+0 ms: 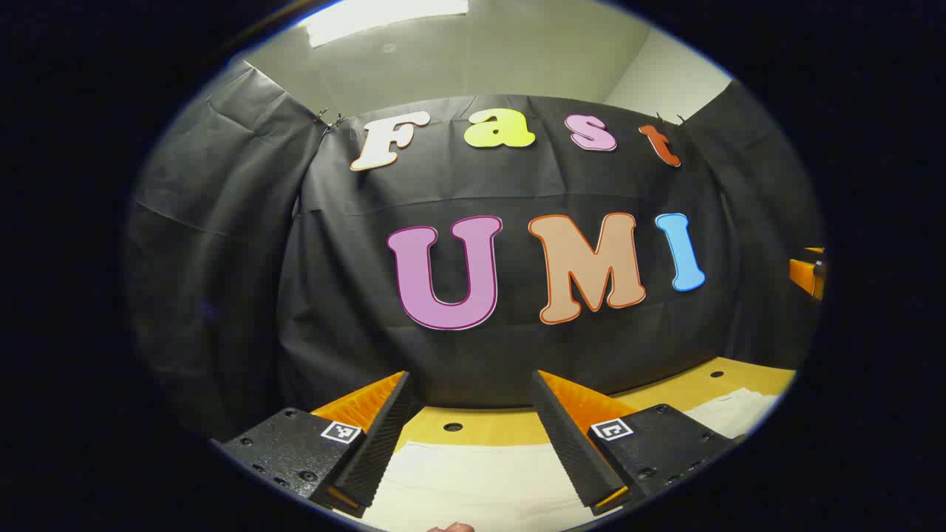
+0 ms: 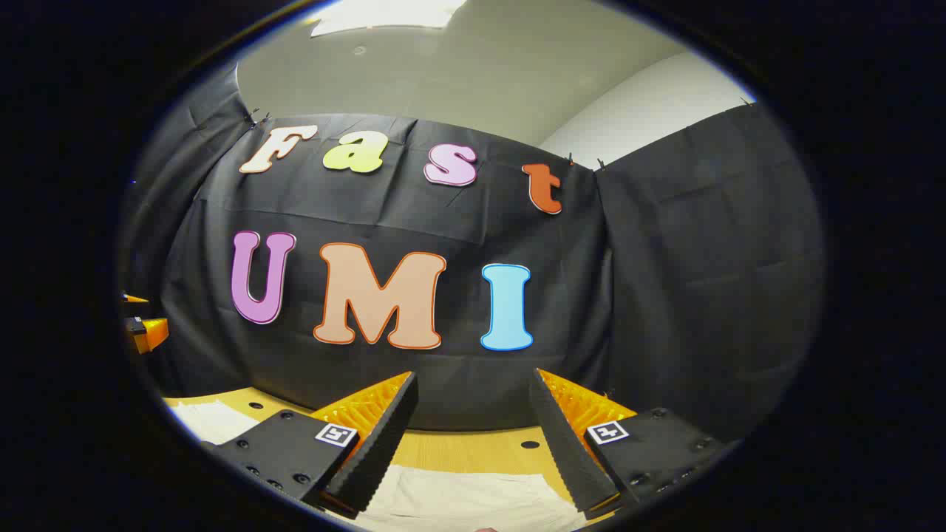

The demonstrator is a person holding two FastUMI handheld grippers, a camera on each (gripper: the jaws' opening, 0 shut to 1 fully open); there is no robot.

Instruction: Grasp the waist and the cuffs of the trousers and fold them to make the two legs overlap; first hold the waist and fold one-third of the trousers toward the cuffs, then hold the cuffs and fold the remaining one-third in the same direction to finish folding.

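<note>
Pale cream trousers (image 1: pixel 473 480) lie flat on a wooden table (image 1: pixel 488 425), seen low between my left gripper's fingers. My left gripper (image 1: pixel 469 391) is open and held above the cloth, with nothing between its fingers. More of the trousers (image 1: pixel 739 410) shows at the right of the left gripper view. In the right gripper view the trousers (image 2: pixel 465 499) lie below my right gripper (image 2: pixel 473 388), which is open and empty too. Another stretch of the trousers (image 2: pixel 214 421) shows at the left. Part of the right gripper (image 1: pixel 807 275) shows at the right edge of the left gripper view, and part of the left gripper (image 2: pixel 144 329) at the left edge of the right gripper view.
The table (image 2: pixel 473 443) has small round holes (image 1: pixel 452 427) in its top and ends against the black cloth wall (image 1: pixel 473 355) close ahead. A fingertip (image 1: pixel 451 527) shows at the bottom edge of the left gripper view.
</note>
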